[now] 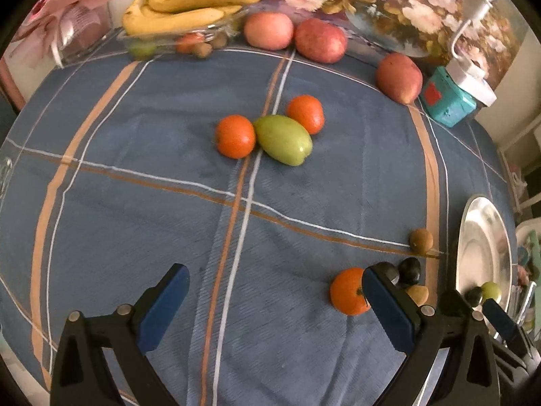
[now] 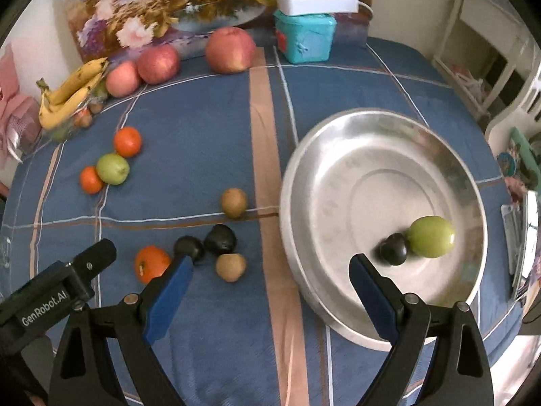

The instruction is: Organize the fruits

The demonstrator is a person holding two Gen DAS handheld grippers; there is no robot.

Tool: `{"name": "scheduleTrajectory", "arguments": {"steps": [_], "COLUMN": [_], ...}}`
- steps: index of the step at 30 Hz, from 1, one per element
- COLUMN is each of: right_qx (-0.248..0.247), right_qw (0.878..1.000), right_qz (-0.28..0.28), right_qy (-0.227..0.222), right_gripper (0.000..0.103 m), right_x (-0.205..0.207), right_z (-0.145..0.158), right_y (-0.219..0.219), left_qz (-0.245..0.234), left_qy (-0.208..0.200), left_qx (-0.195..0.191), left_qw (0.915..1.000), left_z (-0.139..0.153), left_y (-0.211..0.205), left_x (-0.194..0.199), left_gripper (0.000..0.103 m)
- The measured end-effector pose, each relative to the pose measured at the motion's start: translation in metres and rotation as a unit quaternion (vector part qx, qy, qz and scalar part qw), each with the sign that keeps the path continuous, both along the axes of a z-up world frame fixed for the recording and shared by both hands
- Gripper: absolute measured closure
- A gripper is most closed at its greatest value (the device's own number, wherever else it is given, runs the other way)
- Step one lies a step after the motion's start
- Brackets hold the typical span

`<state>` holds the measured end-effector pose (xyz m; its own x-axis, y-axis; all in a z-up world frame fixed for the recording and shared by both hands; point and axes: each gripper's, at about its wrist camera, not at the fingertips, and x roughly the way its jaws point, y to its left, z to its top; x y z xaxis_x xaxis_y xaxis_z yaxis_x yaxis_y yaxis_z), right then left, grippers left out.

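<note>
Both tools hung wide apart and empty: the left tool [image 1: 275, 308] over bare cloth, the right tool [image 2: 270, 291] near the plate's [image 2: 304, 155] rim. The plate held a green fruit [image 2: 430, 236] touching a dark one [image 2: 394, 248]; others lay loose on the counter [image 2: 203, 142]. Bumping the rim could jolt them rolling.

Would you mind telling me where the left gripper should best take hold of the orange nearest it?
Grip the orange across its round middle, coming from above. Its stem end faces sideways, so the smooth flanks offer the pads even contact. A dark fruit crowds its right side; keep the jaws clear of it.
</note>
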<state>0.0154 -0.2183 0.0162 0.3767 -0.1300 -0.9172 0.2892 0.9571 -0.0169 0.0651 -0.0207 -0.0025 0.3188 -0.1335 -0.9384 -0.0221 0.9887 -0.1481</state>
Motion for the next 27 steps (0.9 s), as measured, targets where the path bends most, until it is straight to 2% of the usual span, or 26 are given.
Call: {"name": "scheduleTrajectory", "arguments": {"steps": [4, 7, 10, 15, 17, 21, 23, 27], "right_qx": [-0.002, -0.022, -0.006, 0.01, 0.017, 0.014, 0.014, 0.015], "right_qw": [1.0, 0.999, 0.999, 0.999, 0.999, 0.999, 0.999, 0.999], "right_qz": [-0.013, -0.014, -0.029, -0.046, -0.046, -0.04, -0.041, -0.041], "right_qy": [0.01, 0.021, 0.022, 0.013, 0.009, 0.009, 0.009, 0.011], "right_gripper": [0.008, 0.008, 0.008, 0.008, 0.008, 0.008, 0.008, 0.008], "right_x": [-0.002, -0.004, -0.008, -0.011, -0.01, -0.009, -0.008, -0.007], "right_z": [-0.003, -0.004, -0.005, -0.001, 0.0, 0.001, 0.001, 0.0], "right_y": [-0.012, -0.019, -0.028, -0.037, -0.036, -0.033, -0.032, -0.031], "left_qz": [-0.012, -0.027, -0.04, -0.061, -0.069, -0.085, -0.09, -0.098], "left_qy": [-0.003, 0.01, 0.021, 0.023, 0.025, 0.026, 0.028, 0.031], "left_qx": [0.001, -0.017, -0.037, -0.038, -0.046, -0.046, -0.046, -0.046], "left_qw": [0.9999, 0.9994, 0.9983, 0.9971, 0.9962, 0.995, 0.9945, 0.9936], "left_z": [-0.003, -0.008, -0.011, -0.013, -0.012, -0.014, -0.015, -0.017], "left_y": [-0.01, -0.017, -0.024, -0.036, -0.041, -0.051, -0.055, -0.059], "left_x": [0.001, 0.001, 0.002, -0.001, -0.001, 0.0, 0.001, 0.003], "left_gripper": [0.0, 0.0, 0.0, 0.004, 0.015, 0.03, 0.042, 0.053]}}
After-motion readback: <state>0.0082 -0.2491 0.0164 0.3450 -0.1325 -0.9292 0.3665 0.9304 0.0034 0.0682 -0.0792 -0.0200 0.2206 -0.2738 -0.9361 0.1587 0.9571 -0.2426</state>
